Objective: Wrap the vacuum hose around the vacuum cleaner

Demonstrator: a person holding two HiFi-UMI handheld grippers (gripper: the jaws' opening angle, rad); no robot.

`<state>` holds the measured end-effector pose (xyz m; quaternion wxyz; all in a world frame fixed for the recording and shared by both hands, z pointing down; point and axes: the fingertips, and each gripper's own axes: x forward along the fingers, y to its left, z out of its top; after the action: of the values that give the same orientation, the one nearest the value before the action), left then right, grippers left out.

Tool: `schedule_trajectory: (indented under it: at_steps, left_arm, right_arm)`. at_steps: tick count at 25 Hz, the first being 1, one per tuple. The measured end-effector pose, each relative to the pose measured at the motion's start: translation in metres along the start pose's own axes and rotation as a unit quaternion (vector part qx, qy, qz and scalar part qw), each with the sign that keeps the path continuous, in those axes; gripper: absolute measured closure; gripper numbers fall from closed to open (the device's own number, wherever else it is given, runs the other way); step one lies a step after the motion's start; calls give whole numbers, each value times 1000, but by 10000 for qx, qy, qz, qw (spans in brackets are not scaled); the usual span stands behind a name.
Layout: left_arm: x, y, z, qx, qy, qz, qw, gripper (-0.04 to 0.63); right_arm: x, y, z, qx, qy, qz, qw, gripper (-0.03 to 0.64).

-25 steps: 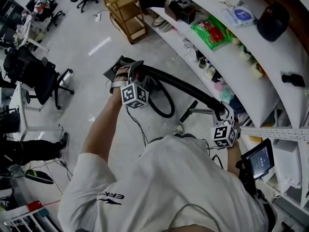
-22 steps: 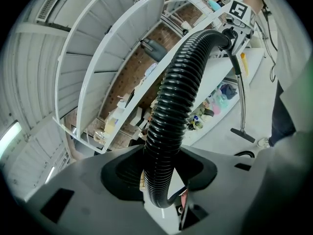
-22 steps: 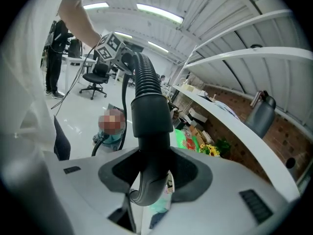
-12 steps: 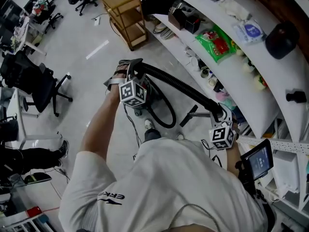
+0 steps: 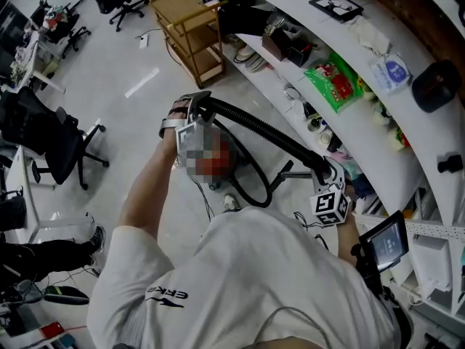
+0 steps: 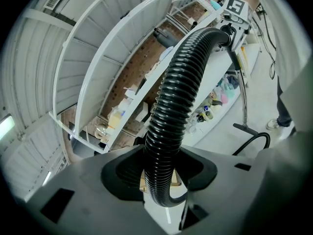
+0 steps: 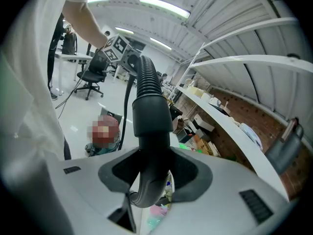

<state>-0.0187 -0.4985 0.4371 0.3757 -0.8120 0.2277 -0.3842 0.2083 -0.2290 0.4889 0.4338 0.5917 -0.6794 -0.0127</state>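
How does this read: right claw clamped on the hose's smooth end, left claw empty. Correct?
No. The left claw is not empty: the left gripper view shows it clamped on the ribbed hose. The right claw does grip the smooth end.

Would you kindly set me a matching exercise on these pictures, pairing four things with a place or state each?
Things:
1. left hand-held gripper
2. right hand-held gripper
3. wooden cart
4. green packet

Places or states:
A. lies on the curved white shelf
B. shut on the ribbed part of the vacuum hose
C. stands on the floor
D. shut on that hose's smooth end piece

Pairs: 1-B, 2-D, 3-C, 4-A.
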Motion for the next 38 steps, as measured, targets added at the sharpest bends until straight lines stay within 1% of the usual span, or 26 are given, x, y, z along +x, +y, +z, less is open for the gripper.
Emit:
schedule_trajectory:
  at_steps: [3, 9, 14, 19, 24, 28, 33, 38]
  left_arm:
    - [5, 17, -24, -52, 6, 10, 10000, 425]
    - [8, 48, -81, -125, 102, 62, 9999, 425]
    - [0, 68, -136, -270, 280, 137, 9992, 425]
    - [-17, 76, -190, -488, 501, 202, 9973, 425]
    - [-40, 73, -236, -801, 700, 303, 9939, 425]
    - [-65, 61, -267, -1078, 924, 398, 9891, 425]
    - [-97, 38, -291, -1396, 1142, 462, 9825, 425]
    - [-123, 10, -307, -1685, 1321, 452, 9758, 424]
  right_arm:
    - [16, 5, 27, -23, -44, 19, 10000, 443]
    - [46, 19, 83, -226, -149, 160, 9995, 443]
    - [71, 33, 130, -523, -263, 352, 9977, 443]
    - [93, 50, 171, -888, -364, 553, 9938, 443]
    - [109, 65, 208, -1276, -530, 763, 9875, 443]
    - [117, 79, 230, -1610, -692, 968, 9798, 443]
    - [123, 98, 246, -1911, -825, 1195, 9708, 443]
    - [125, 117, 252, -2125, -910, 1414, 9626, 443]
